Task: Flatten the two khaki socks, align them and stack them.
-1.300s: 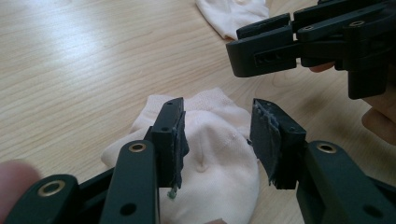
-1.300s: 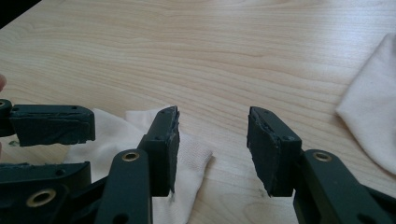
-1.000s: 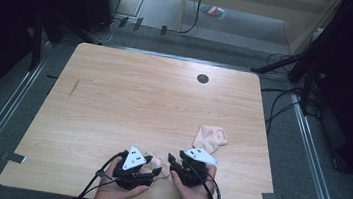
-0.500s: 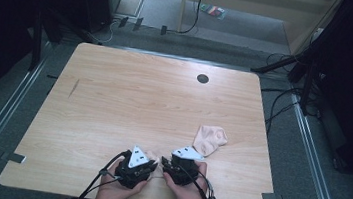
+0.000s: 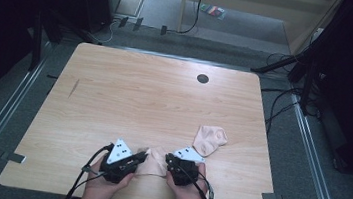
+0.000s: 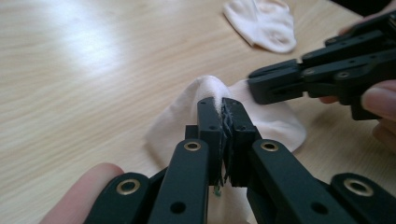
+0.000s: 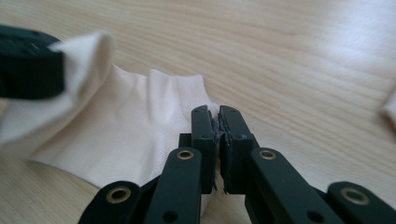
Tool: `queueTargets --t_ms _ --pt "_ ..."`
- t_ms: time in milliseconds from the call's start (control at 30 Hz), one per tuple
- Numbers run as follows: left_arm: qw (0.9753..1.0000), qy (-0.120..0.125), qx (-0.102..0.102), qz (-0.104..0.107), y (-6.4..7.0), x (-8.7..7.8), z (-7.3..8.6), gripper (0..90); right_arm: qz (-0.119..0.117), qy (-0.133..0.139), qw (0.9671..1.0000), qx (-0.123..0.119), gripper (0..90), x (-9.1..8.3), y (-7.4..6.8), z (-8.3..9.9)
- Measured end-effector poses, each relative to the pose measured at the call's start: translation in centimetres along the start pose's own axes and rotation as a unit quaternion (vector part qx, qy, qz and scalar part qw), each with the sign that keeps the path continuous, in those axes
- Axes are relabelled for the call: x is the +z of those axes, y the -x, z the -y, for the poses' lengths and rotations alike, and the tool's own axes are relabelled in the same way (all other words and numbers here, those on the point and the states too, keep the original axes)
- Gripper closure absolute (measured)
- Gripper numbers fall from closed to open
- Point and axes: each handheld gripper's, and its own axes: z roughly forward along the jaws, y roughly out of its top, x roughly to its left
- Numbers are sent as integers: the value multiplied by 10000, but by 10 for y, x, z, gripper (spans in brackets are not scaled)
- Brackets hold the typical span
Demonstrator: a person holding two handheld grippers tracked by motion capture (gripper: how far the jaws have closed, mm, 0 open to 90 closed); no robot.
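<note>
Evidently mid-handling: left gripper (image 6: 223,140) and right gripper (image 7: 218,149) each pinch the near sock (image 7: 135,126) at the tabletop's (image 5: 130,94) front edge. Next likely needs coordinated spreading.

A light wooden table (image 5: 113,102) carries two pale socks, one (image 5: 156,160) near its front edge, another (image 5: 210,139) beside it.

Second sock (image 7: 390,108) cut off at frame edge

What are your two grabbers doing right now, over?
Left gripper shut on near sock. Right gripper shut on it too. Second sock lies apart. Nothing blocking.
</note>
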Motion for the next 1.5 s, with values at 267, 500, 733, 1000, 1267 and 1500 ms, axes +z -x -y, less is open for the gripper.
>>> queueTargets --t_ms 267,500,733,1000,1267,1500 --pt "9997 49 -212 -113 -25 -21 6 882 154 248 9996 51 873 -19 2 -1" --pt "9990 36 -397 -208 -33 -25 11 739 120 236 9994 205 871 -19 4 3" --pt "9970 85 -540 -550 -33 -26 8 491 83 247 9990 372 869 -22 7 3" --pt "9939 -528 -477 -843 -32 -6 17 528 65 178 9994 286 867 -19 5 4" --pt "9925 -774 -512 -798 -40 -9 21 886 174 99 9993 308 868 -19 10 5" --pt "9907 -1001 -435 -807 -42 -14 26 900 213 58 9993 302 869 -21 13 7"
